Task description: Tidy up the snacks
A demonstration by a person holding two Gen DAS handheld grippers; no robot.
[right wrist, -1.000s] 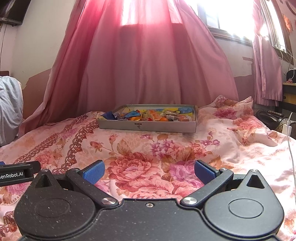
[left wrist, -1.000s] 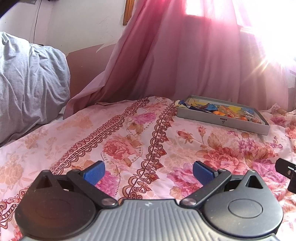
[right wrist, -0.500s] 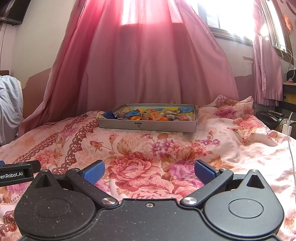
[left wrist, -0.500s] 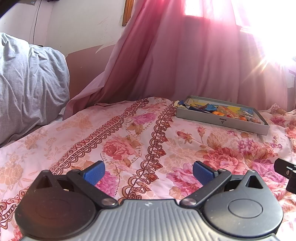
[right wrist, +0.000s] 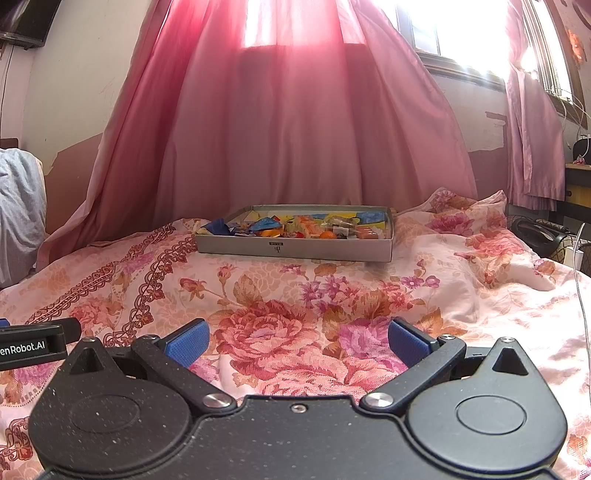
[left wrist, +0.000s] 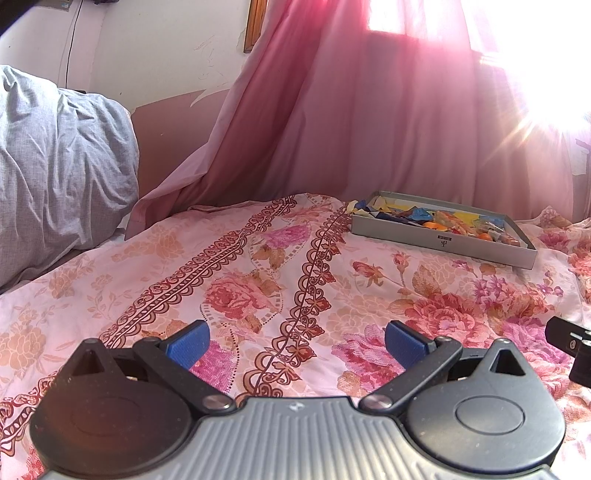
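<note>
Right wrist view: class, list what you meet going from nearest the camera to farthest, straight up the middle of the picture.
right gripper, open and empty → floral bedsheet → grey tray of mixed snacks → pink curtain → bright window

You're in somebody's bedroom, pretty clearly a lived-in home. You've got a bed covered in a pink floral bedsheet [right wrist: 332,295], a rumpled grey-blue pillow or duvet [left wrist: 55,166] piled up at the left, and long pink curtains [right wrist: 288,129] hanging in front of a sunlit window [right wrist: 461,29]. The painted wall [left wrist: 166,55] is chipped and peeling, a cable runs down it, and there's a corner of a dark wall-mounted screen [right wrist: 22,18] up top.
</note>
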